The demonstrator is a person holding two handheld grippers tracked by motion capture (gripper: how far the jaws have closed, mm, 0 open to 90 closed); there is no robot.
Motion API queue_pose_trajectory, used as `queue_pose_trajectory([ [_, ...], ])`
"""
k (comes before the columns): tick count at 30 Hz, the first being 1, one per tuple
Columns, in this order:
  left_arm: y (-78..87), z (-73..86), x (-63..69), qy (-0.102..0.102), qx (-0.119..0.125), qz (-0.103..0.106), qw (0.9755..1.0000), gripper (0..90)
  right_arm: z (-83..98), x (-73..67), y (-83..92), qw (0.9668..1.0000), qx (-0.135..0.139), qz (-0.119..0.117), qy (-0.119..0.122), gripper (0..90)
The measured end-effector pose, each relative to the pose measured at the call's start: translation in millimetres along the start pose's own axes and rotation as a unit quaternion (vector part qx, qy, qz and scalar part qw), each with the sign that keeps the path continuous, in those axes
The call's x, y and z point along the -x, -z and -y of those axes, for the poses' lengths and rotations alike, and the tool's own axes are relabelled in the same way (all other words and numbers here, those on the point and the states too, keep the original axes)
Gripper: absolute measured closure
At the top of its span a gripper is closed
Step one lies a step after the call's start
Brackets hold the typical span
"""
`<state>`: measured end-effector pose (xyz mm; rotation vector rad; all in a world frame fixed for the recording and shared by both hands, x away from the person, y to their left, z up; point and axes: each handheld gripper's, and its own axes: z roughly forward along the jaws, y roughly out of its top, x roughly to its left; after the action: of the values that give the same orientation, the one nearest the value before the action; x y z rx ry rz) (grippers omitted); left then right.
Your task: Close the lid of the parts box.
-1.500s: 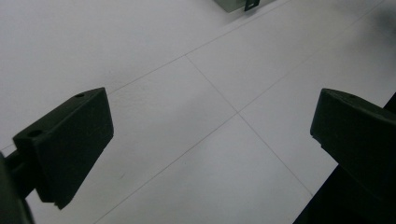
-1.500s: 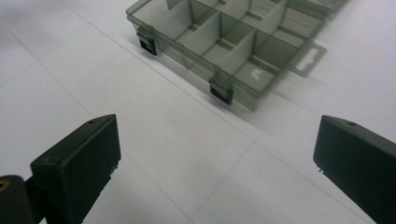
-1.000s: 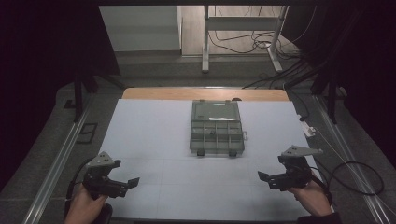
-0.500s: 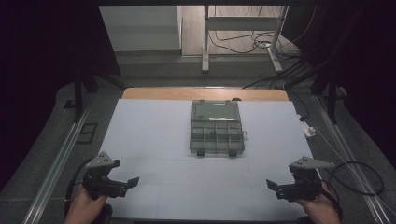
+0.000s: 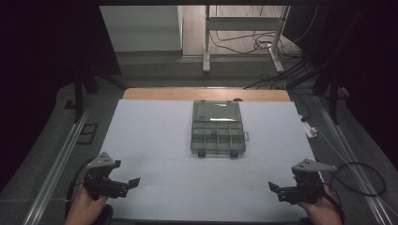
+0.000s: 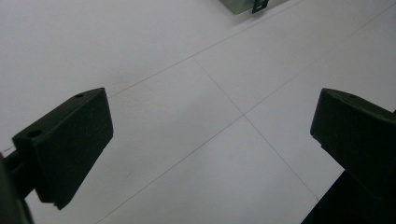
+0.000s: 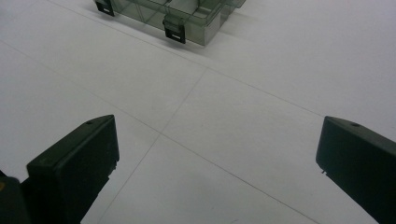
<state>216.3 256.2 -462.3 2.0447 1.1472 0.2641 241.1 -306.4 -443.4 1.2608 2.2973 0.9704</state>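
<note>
- Both my grippers, left (image 5: pixel 123 183) and right (image 5: pixel 279 189), hover with jaws spread wide, empty.
- The organizer box (image 5: pixel 218 128) sits mid-table, well ahead between them, long axis running away from me, roughly equidistant.

Left gripper (image 5: pixel 134 182), lower left of the high view: black body, grey three-cornered plate on top, black cable looping off its outer side. Right gripper (image 5: pixel 272 186), lower right: same black build, grey plate, black cable curling off to the right. In both gripper views, blocky matte black jaws with small screw holes near their top edges.
</note>
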Motion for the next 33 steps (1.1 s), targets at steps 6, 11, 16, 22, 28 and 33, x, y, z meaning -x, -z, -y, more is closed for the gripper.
queue_pose_trajectory([
  [6, -0.7, -3.5, 0.1, 0.008, -0.002, -0.008, 0.9999, 0.0, -0.4, 0.4, -0.3, 1.0, 0.0, -0.004, -0.001, 0.0],
  [11, -2.5, -8.3, -0.6, 0.012, 0.001, -0.015, 0.9998, 0.0, -3.4, -0.5, -0.6, 0.9999, -0.002, -0.01, -0.007, 0.0],
  [16, -8.0, -14.3, -1.1, 0.009, -0.004, -0.001, 1.0, 0.5, -7.4, -1.8, -1.5, 0.9999, -0.003, -0.013, -0.009, 0.0],
  [22, -16.3, -22.9, -0.6, -0.001, -0.003, 0.009, 1.0, 0.6, -12.6, -2.0, -4.1, 0.9998, -0.004, -0.017, 0.006, 0.0],
  [28, -26.6, -31.0, -1.1, -0.006, 0.0, 0.024, 0.9997, 0.0, -18.6, -1.1, -7.9, 0.9996, 0.0, -0.026, 0.01, 0.0],
  [33, -35.4, -37.3, -0.6, -0.014, 0.005, 0.02, 0.9997, 0.0, -23.5, -1.3, -11.4, 0.9993, 0.004, -0.032, 0.02, 0.0],
])
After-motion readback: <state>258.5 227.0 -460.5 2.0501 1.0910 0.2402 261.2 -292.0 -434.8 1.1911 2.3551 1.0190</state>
